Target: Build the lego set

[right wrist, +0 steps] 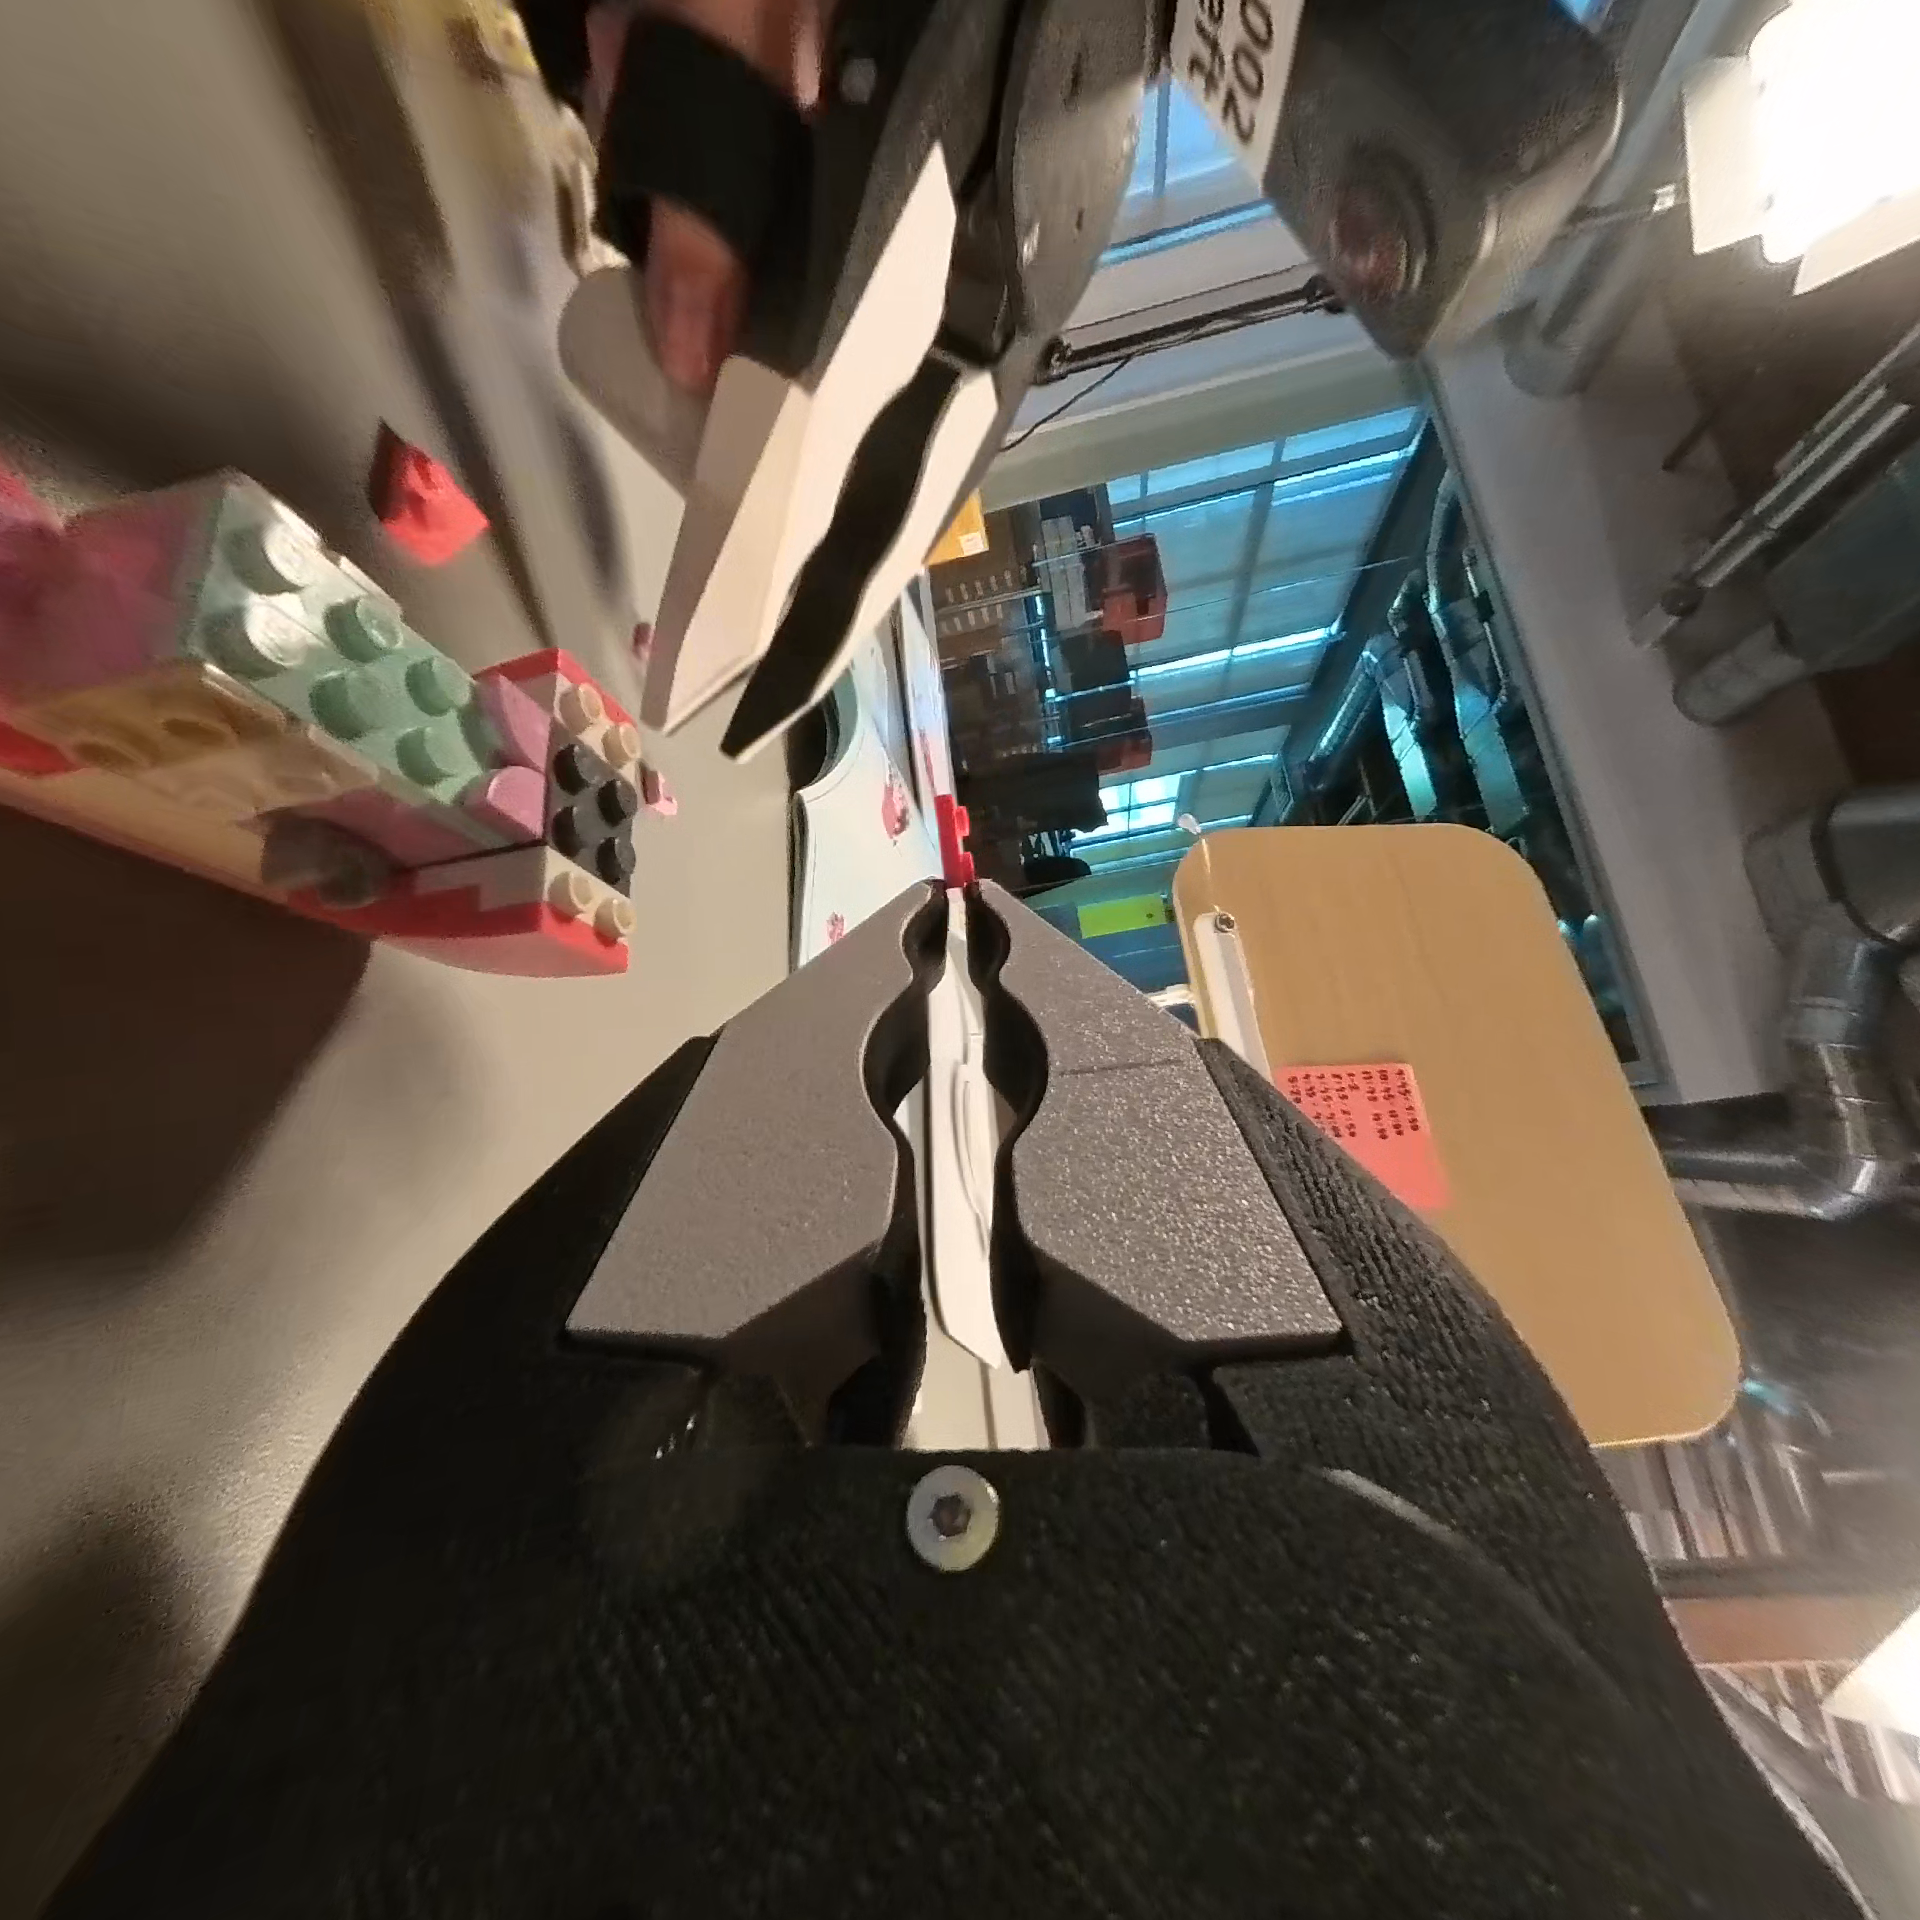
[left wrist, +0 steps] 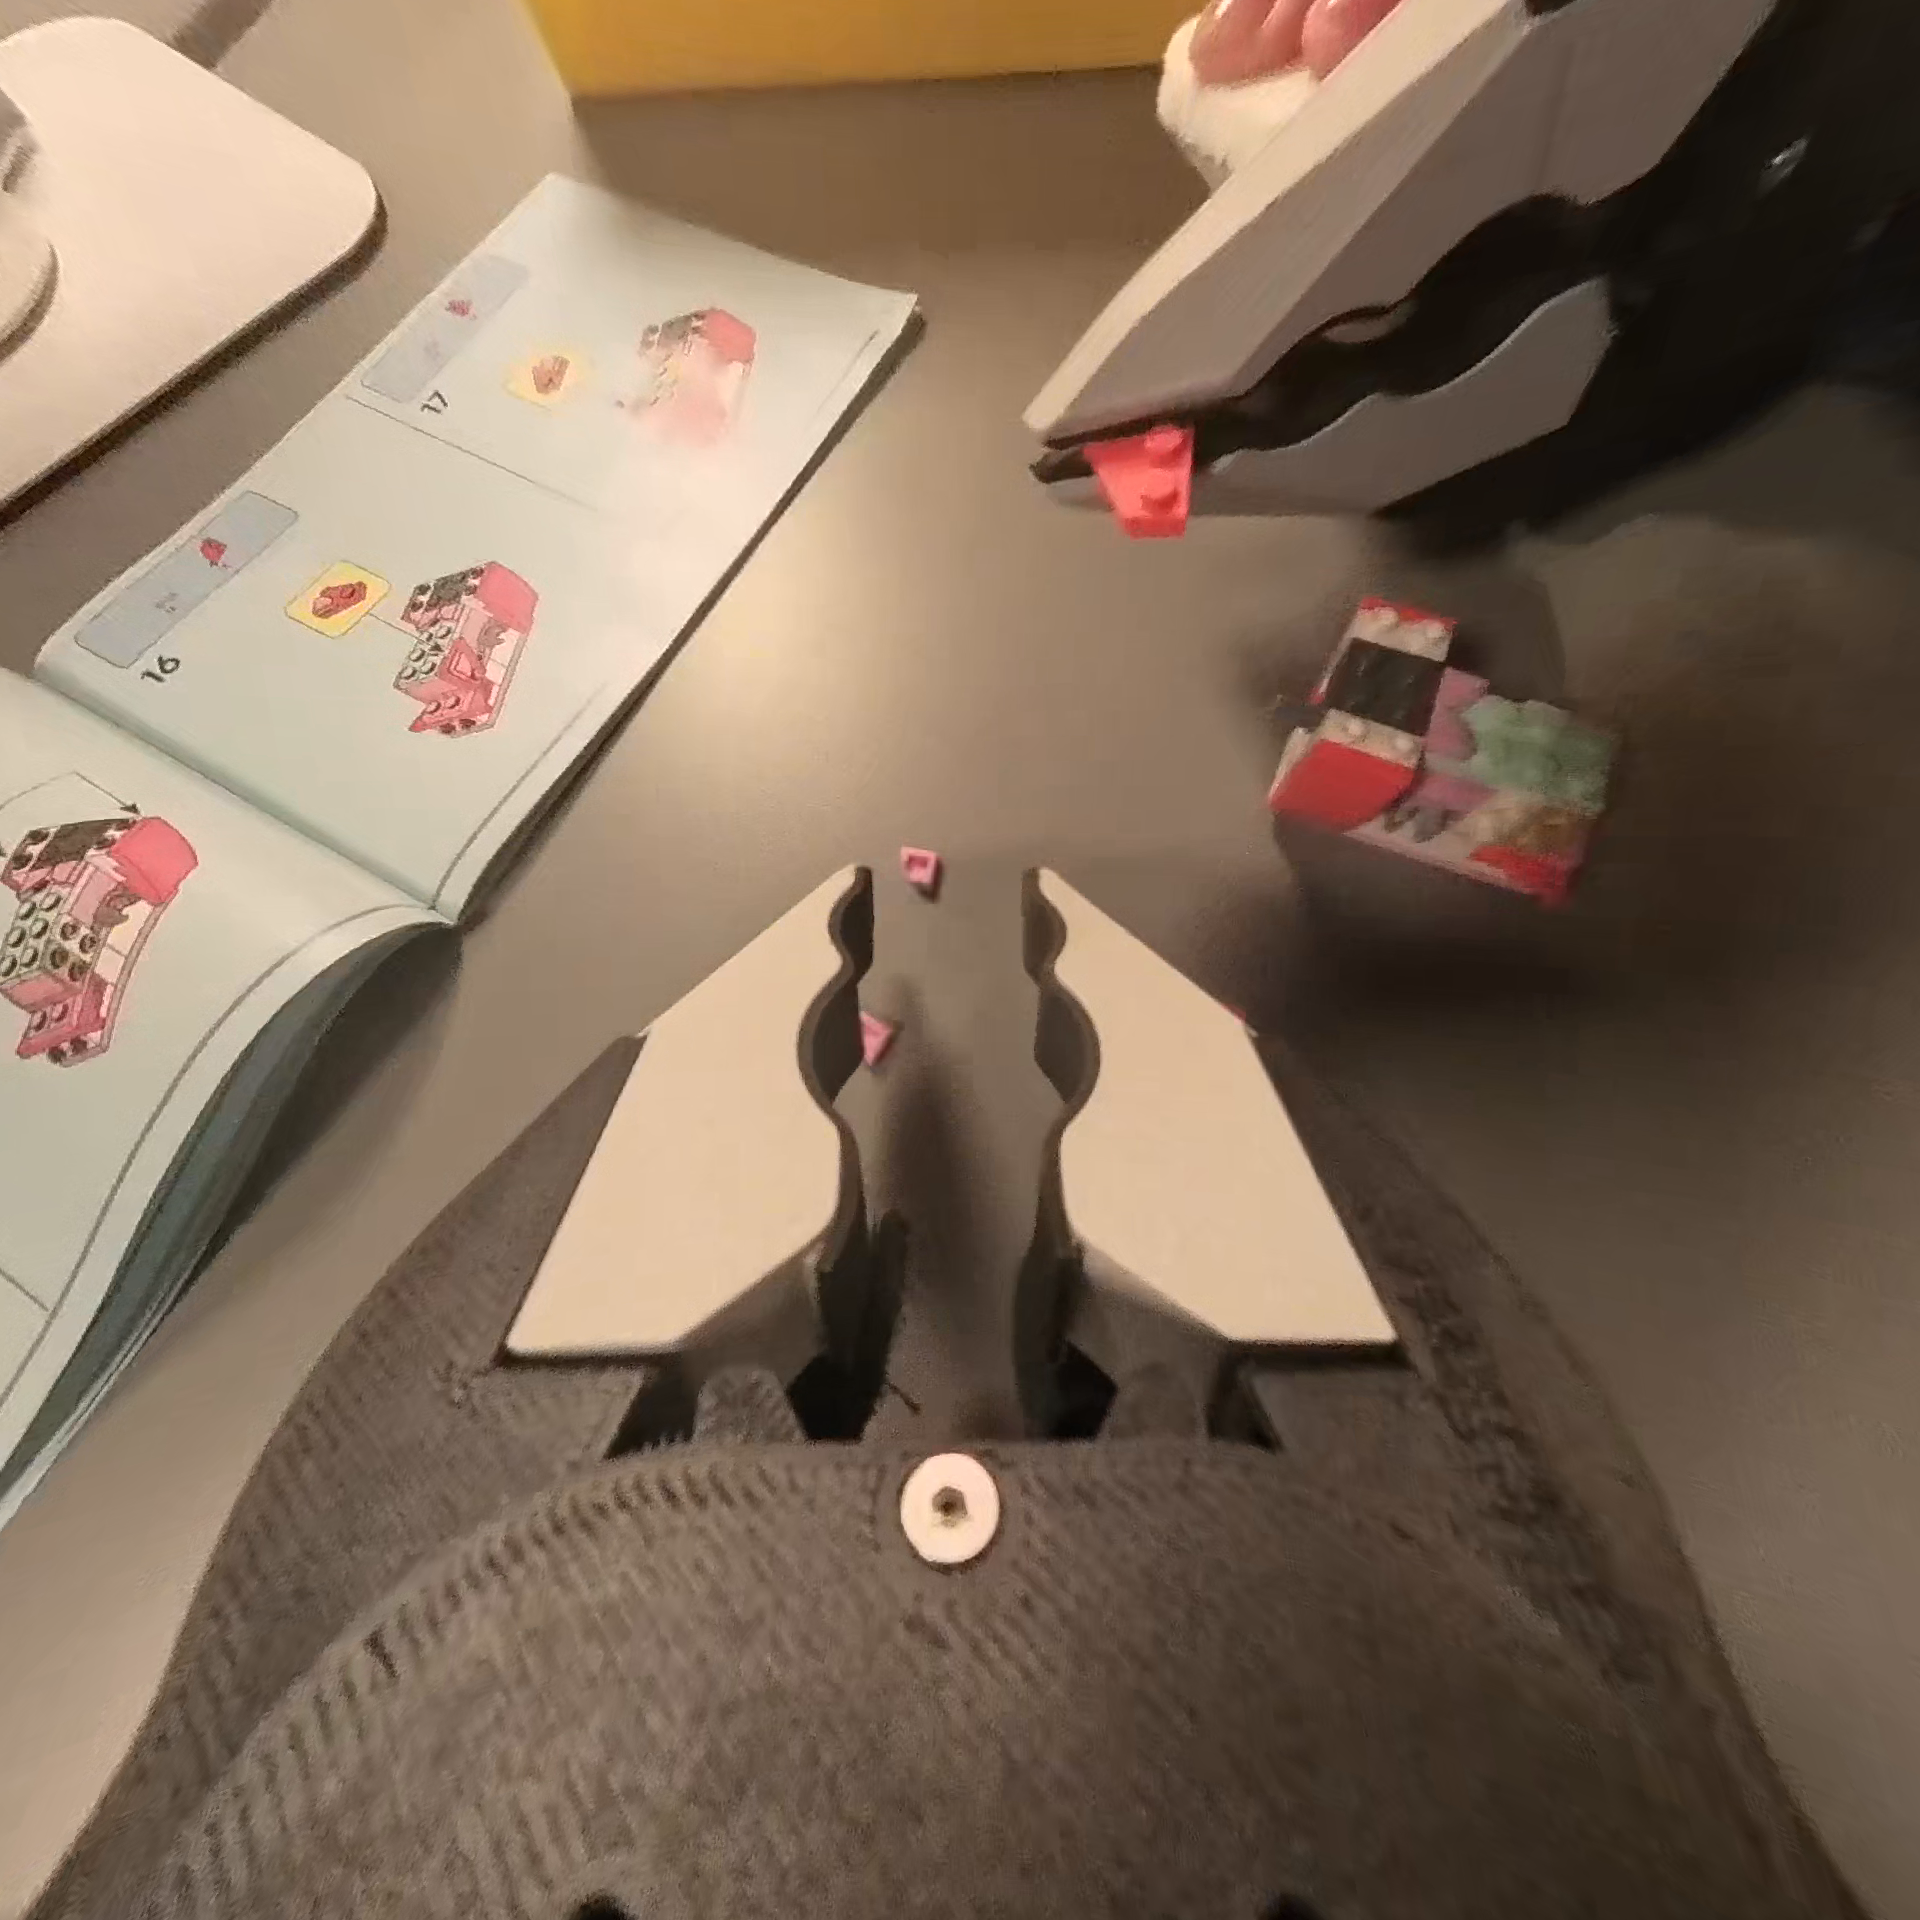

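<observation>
My left gripper point(left wrist: 948, 894) is open and empty, low over the dark table point(left wrist: 1039, 644). Two small pink pieces lie on the table by it: one point(left wrist: 920, 868) just ahead of the fingertips, one point(left wrist: 876, 1039) under the left finger's edge. Neither is touched. My right gripper point(right wrist: 958, 891) is shut on a small red studded plate point(right wrist: 958, 836) that sticks out past its tips. It also shows in the left wrist view point(left wrist: 1117, 468) with the red plate point(left wrist: 1148, 483). The partly built model point(left wrist: 1434, 748), red, pink, mint and black, sits on the table to the right and shows in the right wrist view point(right wrist: 416, 748). The left gripper point(right wrist: 694, 732) shows there too.
An open instruction booklet point(left wrist: 416, 623) lies at the left. A white rounded base point(left wrist: 156, 239) stands at the far left and a yellow box point(left wrist: 831, 42) at the back. A loose red piece point(right wrist: 426, 504) lies beyond the model. A person's fingers point(left wrist: 1268, 31) hold the right gripper. The left gripper's tips are roughly 7 cm from the right gripper's. The right gripper is farther from the loose red piece point(right wrist: 426, 504), some 10 cm, than the left, some 4 cm.
</observation>
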`<state>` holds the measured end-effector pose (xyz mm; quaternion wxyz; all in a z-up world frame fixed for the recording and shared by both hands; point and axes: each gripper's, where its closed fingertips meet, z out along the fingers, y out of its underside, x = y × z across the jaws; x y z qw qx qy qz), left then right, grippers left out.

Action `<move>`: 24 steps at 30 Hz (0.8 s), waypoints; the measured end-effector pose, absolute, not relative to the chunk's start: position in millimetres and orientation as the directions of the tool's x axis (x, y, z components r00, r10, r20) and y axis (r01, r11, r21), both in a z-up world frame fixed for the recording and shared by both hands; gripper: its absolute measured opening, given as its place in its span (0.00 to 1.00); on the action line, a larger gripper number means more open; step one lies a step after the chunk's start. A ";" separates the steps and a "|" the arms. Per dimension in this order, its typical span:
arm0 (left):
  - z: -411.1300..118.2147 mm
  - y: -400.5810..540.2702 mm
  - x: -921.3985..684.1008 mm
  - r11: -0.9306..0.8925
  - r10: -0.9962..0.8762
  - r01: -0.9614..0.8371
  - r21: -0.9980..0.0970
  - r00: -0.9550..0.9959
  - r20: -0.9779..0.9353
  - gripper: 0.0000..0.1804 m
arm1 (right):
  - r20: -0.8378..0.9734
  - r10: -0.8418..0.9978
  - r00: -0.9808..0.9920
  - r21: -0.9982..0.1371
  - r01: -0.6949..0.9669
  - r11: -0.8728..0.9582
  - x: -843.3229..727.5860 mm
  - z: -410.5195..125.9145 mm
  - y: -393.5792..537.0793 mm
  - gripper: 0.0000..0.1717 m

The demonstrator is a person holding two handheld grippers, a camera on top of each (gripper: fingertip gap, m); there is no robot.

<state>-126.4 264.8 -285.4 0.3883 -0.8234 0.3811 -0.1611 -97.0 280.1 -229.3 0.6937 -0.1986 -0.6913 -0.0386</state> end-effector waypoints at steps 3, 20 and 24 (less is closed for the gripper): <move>-289.7 270.9 -123.8 -0.427 -0.758 -0.515 -0.743 0.652 -0.017 0.14 | 0.973 0.227 0.030 -0.225 0.330 0.917 -98.2 -232.3 280.5 0.01; -277.5 270.5 -113.6 -0.456 -0.769 -0.395 -0.797 0.627 0.129 0.00 | 0.974 0.228 0.001 -0.214 0.349 0.912 -98.9 -237.8 284.5 0.01; -257.8 269.5 -112.6 -0.538 -0.732 -0.193 -0.820 0.591 0.341 0.00 | 0.977 0.213 0.000 -0.199 0.352 0.914 -98.8 -237.3 284.3 0.00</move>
